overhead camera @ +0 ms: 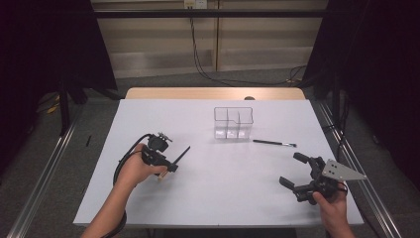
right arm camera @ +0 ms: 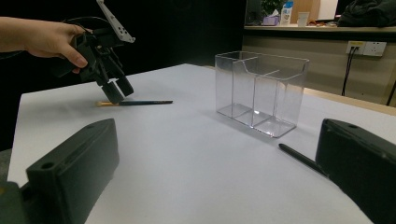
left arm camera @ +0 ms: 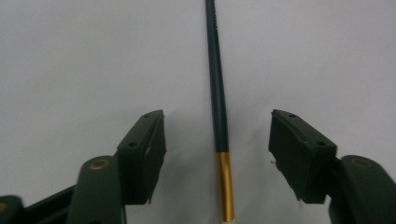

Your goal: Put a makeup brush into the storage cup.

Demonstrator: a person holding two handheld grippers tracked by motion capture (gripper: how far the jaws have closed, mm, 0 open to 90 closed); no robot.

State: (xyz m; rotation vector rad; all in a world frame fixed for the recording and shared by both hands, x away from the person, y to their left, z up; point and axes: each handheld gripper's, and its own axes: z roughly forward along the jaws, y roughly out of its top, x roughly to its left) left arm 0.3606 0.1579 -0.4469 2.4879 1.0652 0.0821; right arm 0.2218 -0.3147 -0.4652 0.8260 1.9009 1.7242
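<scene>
A thin brush with a dark handle (left arm camera: 218, 93) and a gold ferrule lies flat on the white table. My left gripper (left arm camera: 218, 122) points down over it, its jaws standing on either side of the ferrule end with a gap on both sides, so it is open. In the high view this gripper (overhead camera: 167, 167) is at the table's left with the brush (overhead camera: 182, 154) sticking out toward the back right. My right gripper (overhead camera: 291, 168) rests open near the front right, with nothing between its jaws. The right gripper view shows the left gripper (right arm camera: 116, 93) over the brush (right arm camera: 140, 102).
A clear plastic box with compartments (overhead camera: 233, 123) stands at the middle back of the table (overhead camera: 213, 198). A second dark brush (overhead camera: 274, 143) lies just right of the box, beyond the right gripper (right arm camera: 219, 154). Black curtains and metal rails flank the table.
</scene>
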